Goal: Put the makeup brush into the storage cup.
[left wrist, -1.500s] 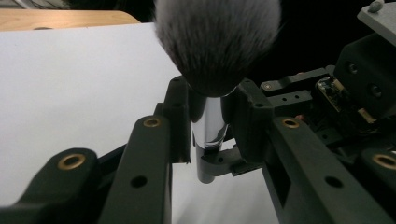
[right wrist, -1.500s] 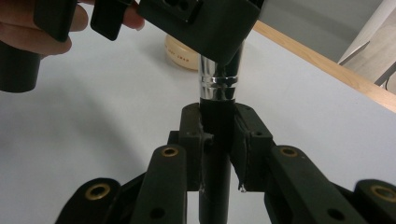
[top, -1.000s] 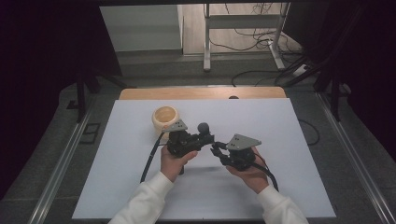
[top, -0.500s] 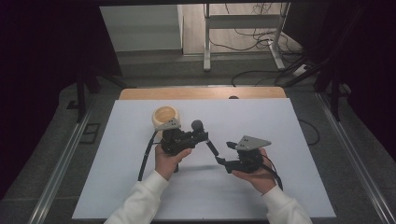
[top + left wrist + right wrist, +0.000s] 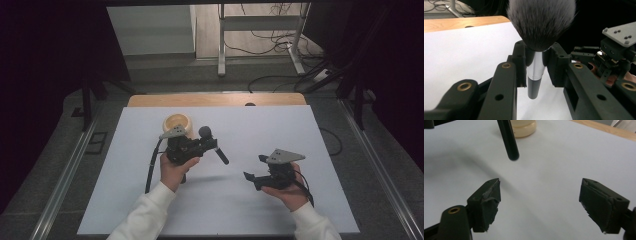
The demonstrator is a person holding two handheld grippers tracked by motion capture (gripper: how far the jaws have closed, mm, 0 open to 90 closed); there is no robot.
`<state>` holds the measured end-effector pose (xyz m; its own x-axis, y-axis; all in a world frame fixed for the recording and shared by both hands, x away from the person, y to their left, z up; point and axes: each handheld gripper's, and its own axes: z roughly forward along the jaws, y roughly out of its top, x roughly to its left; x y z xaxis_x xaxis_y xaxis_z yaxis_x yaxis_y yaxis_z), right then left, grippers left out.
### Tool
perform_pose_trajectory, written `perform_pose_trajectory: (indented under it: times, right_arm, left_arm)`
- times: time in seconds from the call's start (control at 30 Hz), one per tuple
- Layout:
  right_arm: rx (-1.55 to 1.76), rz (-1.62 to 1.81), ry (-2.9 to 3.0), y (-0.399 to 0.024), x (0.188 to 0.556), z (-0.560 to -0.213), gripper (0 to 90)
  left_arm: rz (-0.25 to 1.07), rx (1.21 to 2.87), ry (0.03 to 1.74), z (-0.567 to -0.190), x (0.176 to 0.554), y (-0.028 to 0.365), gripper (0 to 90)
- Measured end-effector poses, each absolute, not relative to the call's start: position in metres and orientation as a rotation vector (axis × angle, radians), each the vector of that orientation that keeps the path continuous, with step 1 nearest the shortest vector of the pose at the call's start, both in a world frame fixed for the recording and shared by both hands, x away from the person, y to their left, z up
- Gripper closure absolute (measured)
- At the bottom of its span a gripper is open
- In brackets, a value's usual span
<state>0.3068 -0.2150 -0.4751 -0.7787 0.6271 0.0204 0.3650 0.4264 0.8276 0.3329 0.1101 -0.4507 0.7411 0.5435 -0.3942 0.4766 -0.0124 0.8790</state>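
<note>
Black-handled and grey-bristled, the makeup brush (image 5: 212,144) hangs above the white counter (image 5: 300,130), just right of the cream bowl (image 5: 176,122). The left claw (image 5: 537,62) is clenched on its silver ferrule, bristle head toward the bowl and handle slanting down and away. The right claw (image 5: 252,170) sits well to the right of the bowl, its jaws having just been spreading, with nothing between them; in the right gripper view the handle's tip (image 5: 512,155) floats clear ahead of the pads (image 5: 487,200). The step looks like a handover just completed, with the brush perhaps bound for the bowl. To do it well, keep the left grip firm on the ferrule, not the soft bristles, and hold the right claw wide and away from the handle.
</note>
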Motion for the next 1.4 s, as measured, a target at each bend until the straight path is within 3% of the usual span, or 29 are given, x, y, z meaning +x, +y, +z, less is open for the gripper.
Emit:
perform_pose_trajectory:
  times: [0.73, 1.4]
  right_arm:
    - [0.968, 1.204, 2.333, -0.247, 0.303, -0.482, 10.3]
    - [1.003, 1.186, 2.335, -0.262, 0.309, -0.488, 11.0]
  left_arm:
    - [0.141, 1.608, 0.844, -0.429, 0.336, 0.139, 71.2]
    - [0.192, 1.584, 0.873, -0.416, 0.34, 0.163, 71.2]
